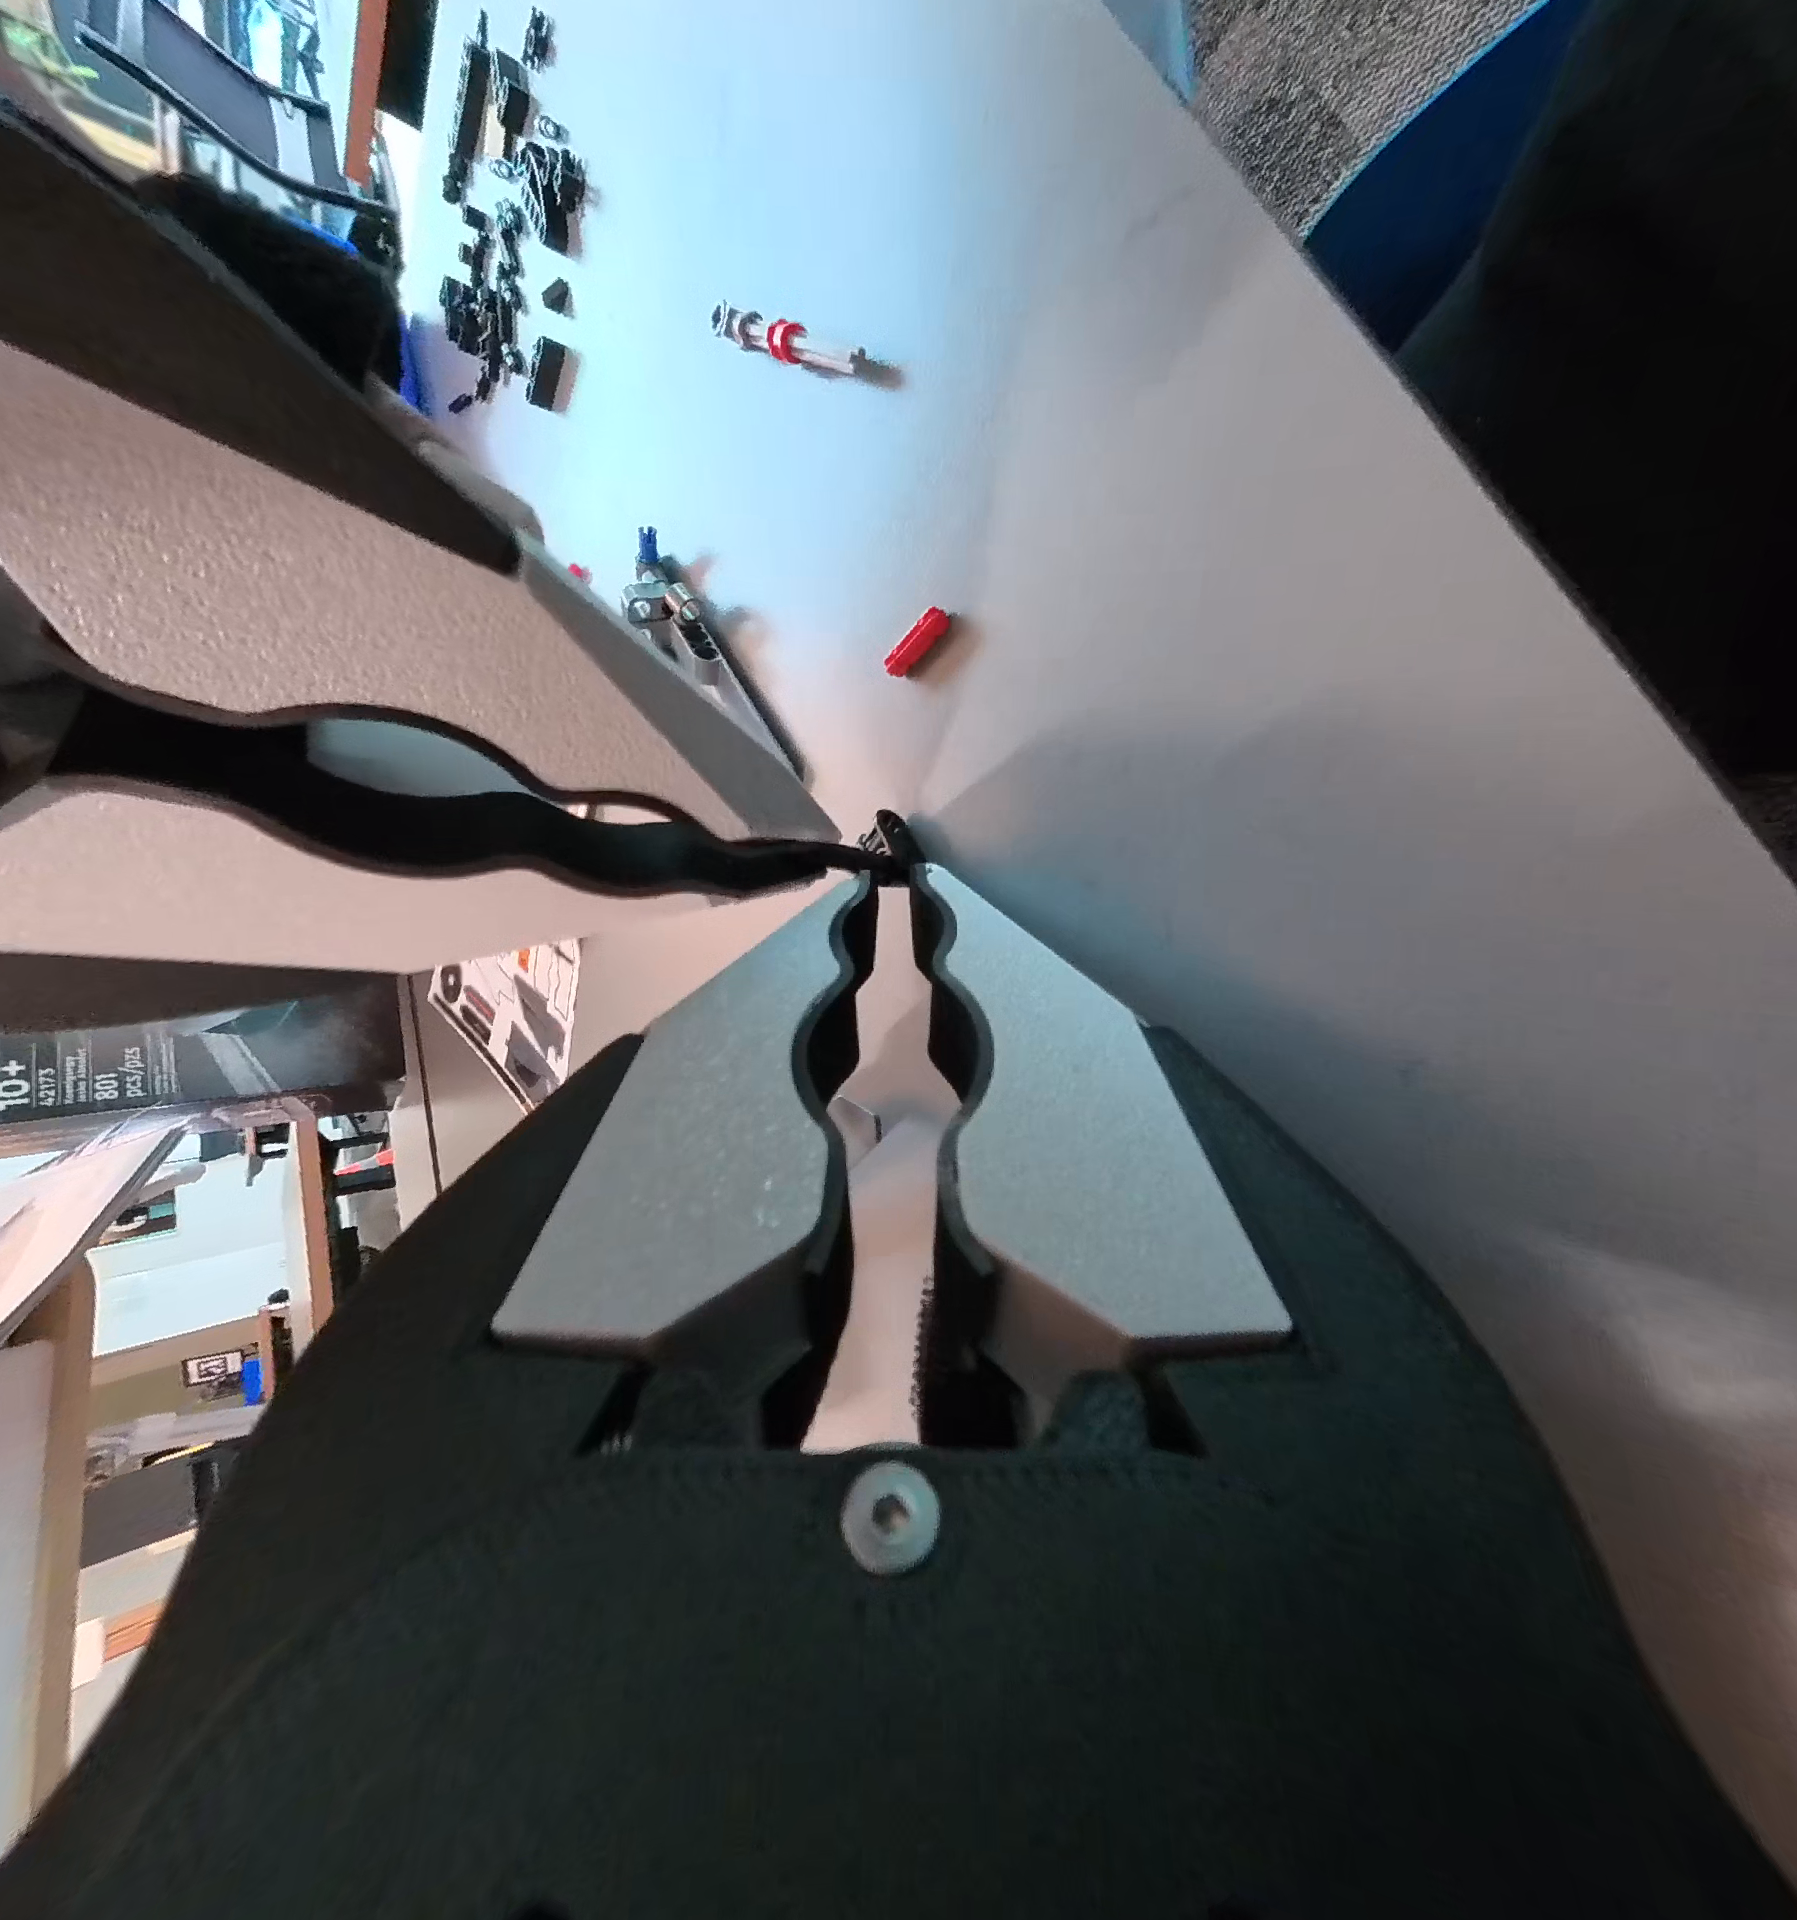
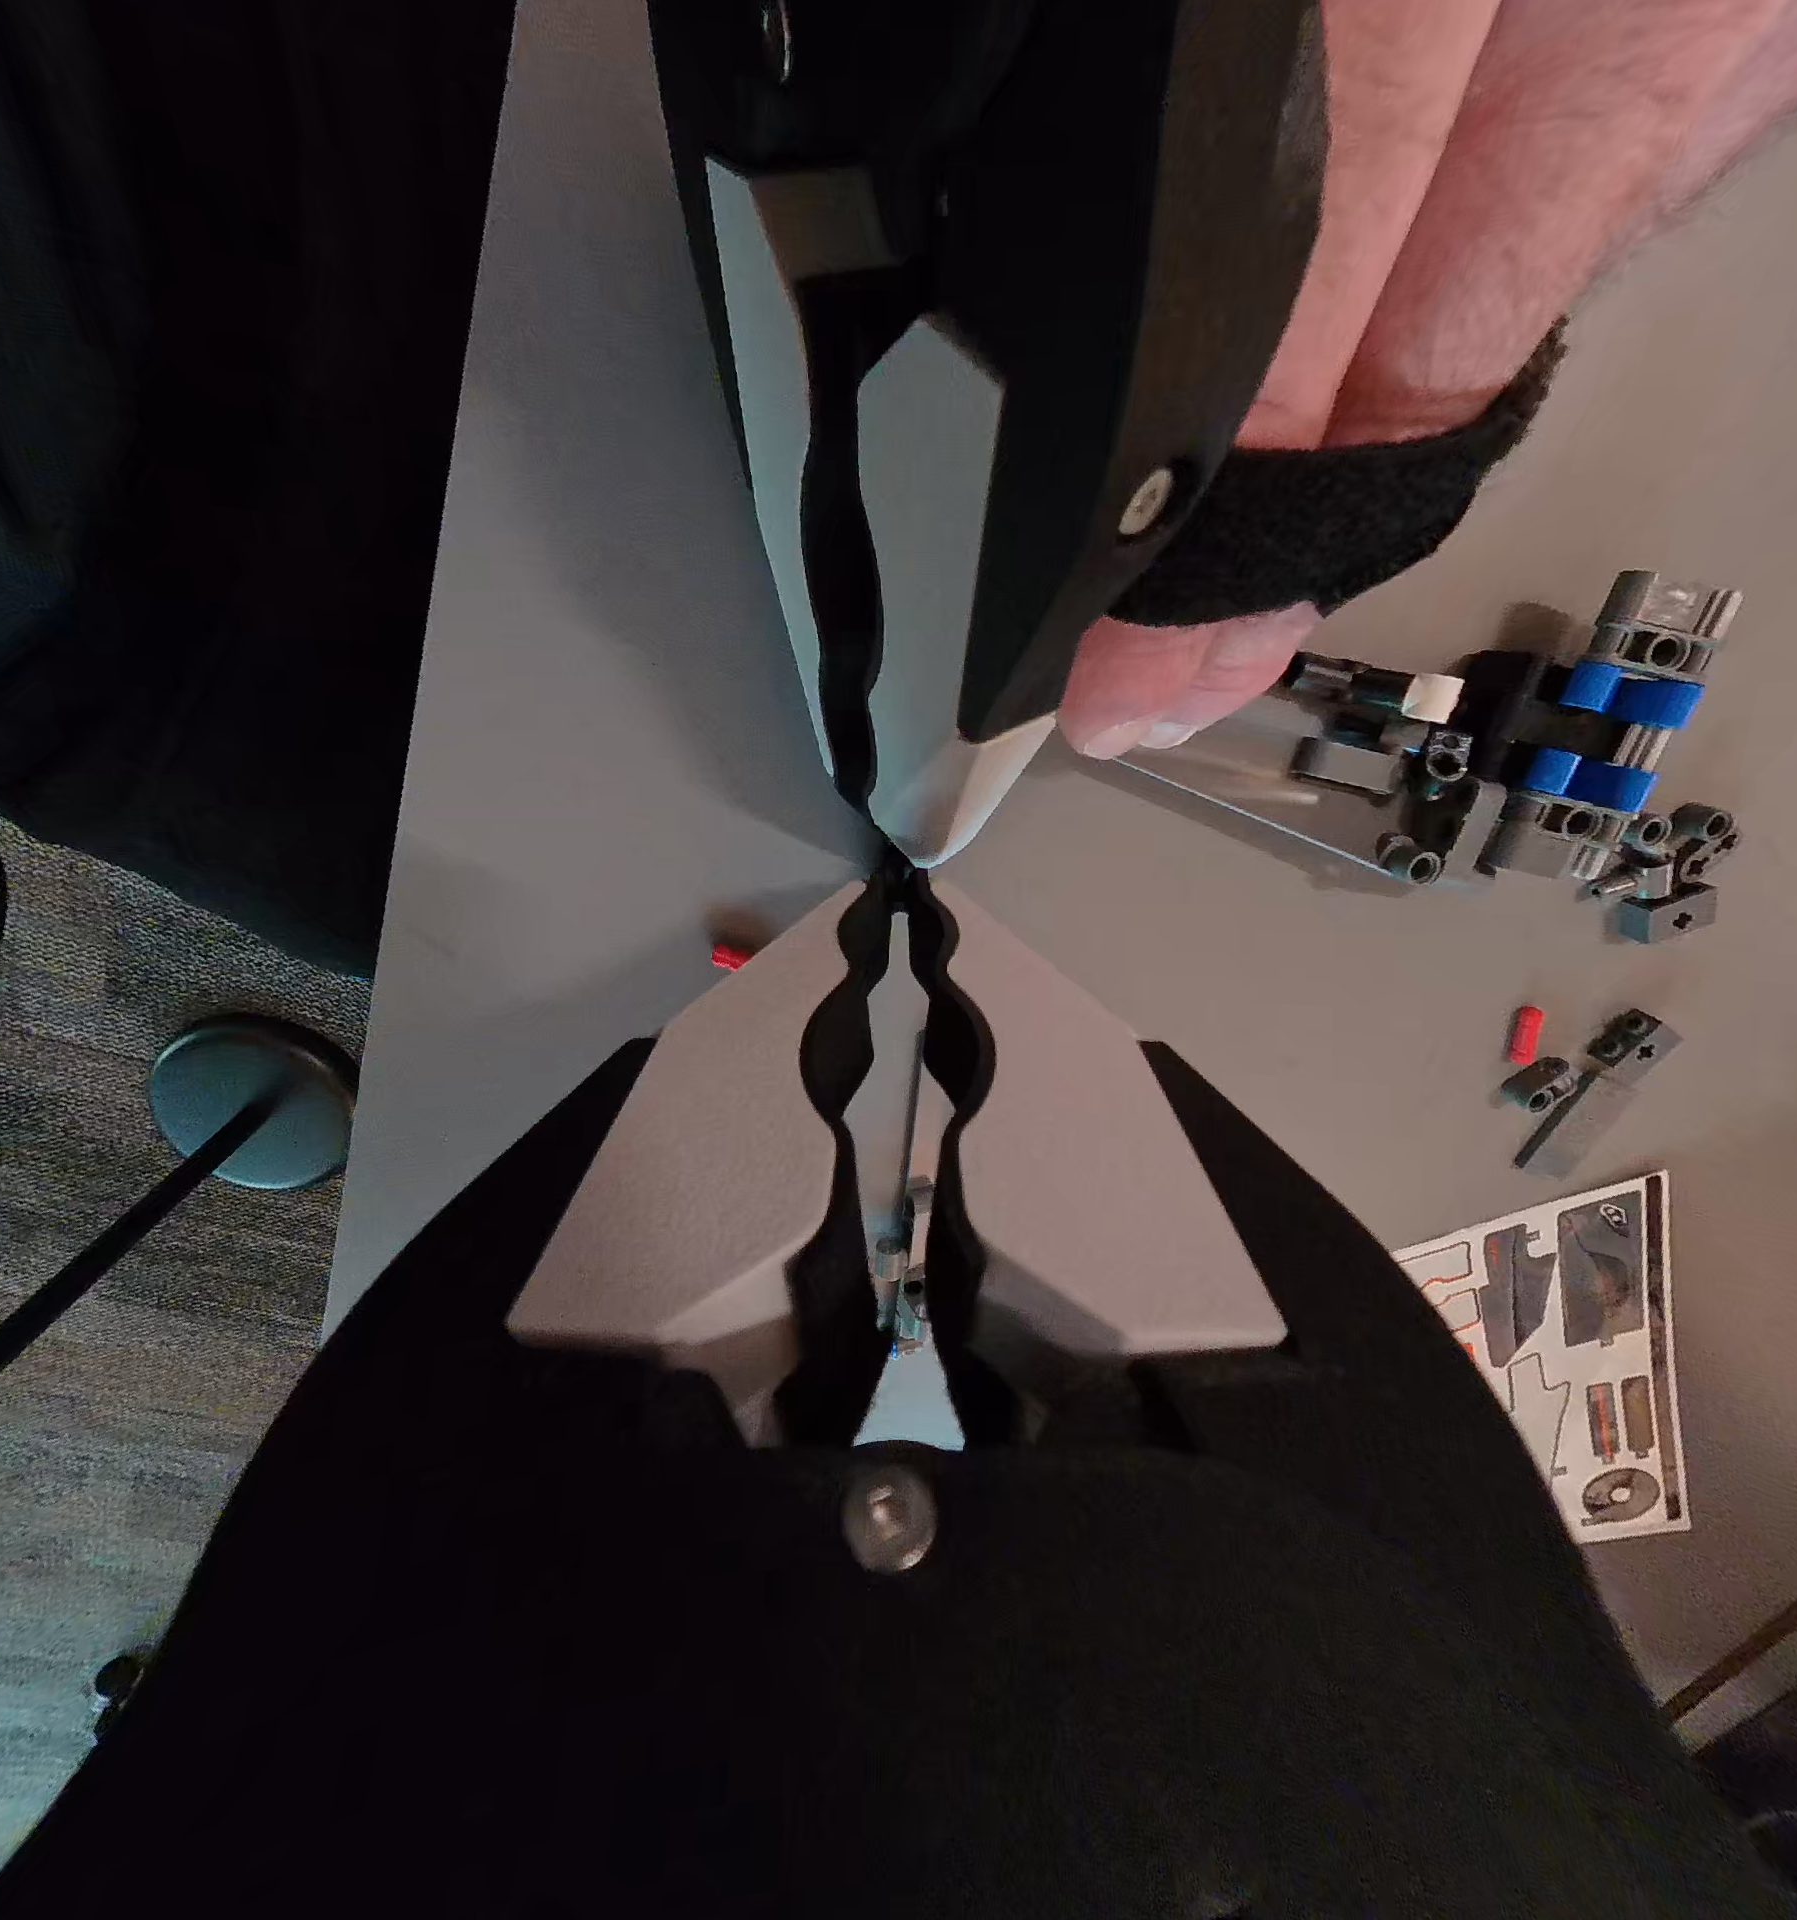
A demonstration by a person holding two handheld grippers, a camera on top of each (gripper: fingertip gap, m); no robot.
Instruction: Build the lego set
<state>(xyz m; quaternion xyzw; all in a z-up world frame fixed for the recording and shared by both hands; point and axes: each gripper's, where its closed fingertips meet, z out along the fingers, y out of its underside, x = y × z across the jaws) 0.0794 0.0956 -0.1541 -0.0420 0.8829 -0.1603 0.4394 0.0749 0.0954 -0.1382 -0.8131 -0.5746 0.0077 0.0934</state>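
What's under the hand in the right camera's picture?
Below the hand, the grey table and one end of the grey-and-blue Lego assembly show; the thumb covers that end's tip.

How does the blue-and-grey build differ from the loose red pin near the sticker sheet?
The build is far bigger than the red pin. The build is many joined grey, black and blue parts; the red pin is one plain piece. Both lie on the grey table, held by neither gripper.
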